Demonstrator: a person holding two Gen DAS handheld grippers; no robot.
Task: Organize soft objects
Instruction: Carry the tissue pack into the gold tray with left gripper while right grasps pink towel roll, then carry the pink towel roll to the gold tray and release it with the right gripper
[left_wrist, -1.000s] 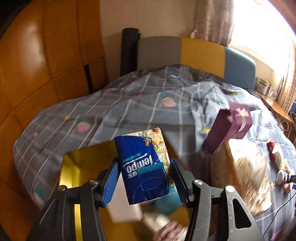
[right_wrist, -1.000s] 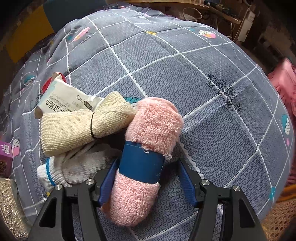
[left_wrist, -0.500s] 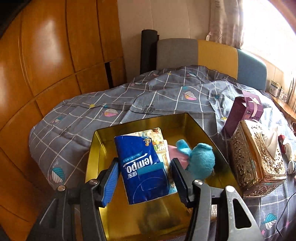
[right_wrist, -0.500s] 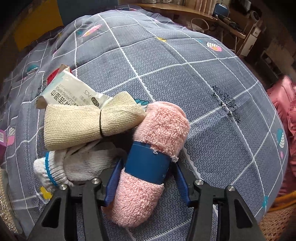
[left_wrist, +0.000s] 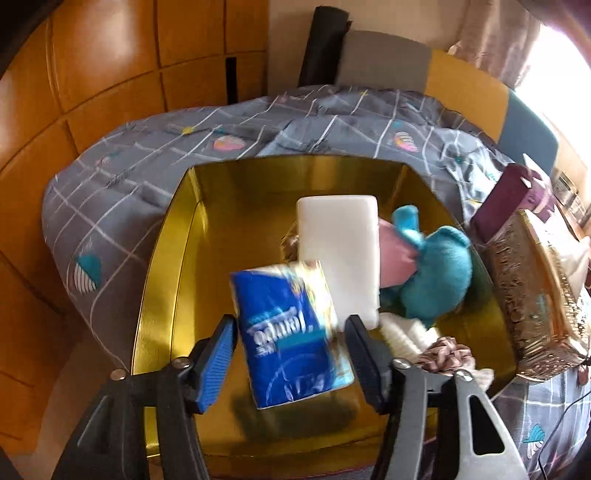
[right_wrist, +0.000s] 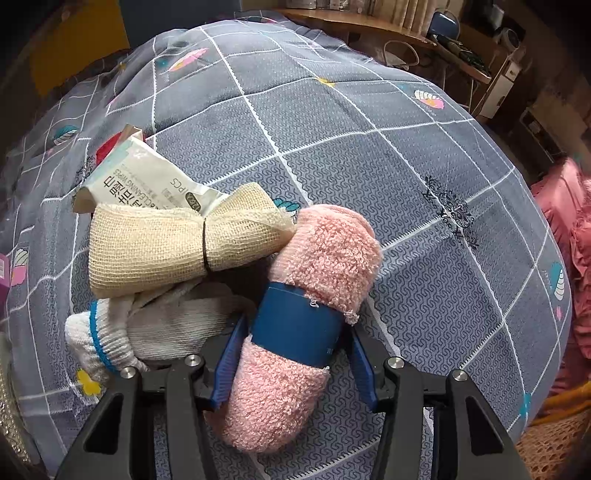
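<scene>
In the left wrist view my left gripper (left_wrist: 291, 332) is open above a gold box (left_wrist: 166, 258). A blue Tempo tissue pack (left_wrist: 288, 332), blurred, lies loose between the fingers over the box floor. The box also holds a white block (left_wrist: 340, 254), a teal plush toy (left_wrist: 439, 273) and a pink cloth (left_wrist: 395, 254). In the right wrist view my right gripper (right_wrist: 295, 347) is shut on a rolled pink towel with a blue band (right_wrist: 303, 325), which rests on the bed.
Beside the towel lie a beige mesh cloth roll (right_wrist: 177, 243), a white glove with a blue stripe (right_wrist: 147, 332) and a wipes pack (right_wrist: 140, 181). An ornate gold tissue box (left_wrist: 535, 295) and a purple carton (left_wrist: 506, 199) stand right of the gold box. Wooden wardrobe at left.
My left gripper moved over the gold box, tilted down and opened, letting go of the tissue pack. My right gripper closed in on the pink towel.
</scene>
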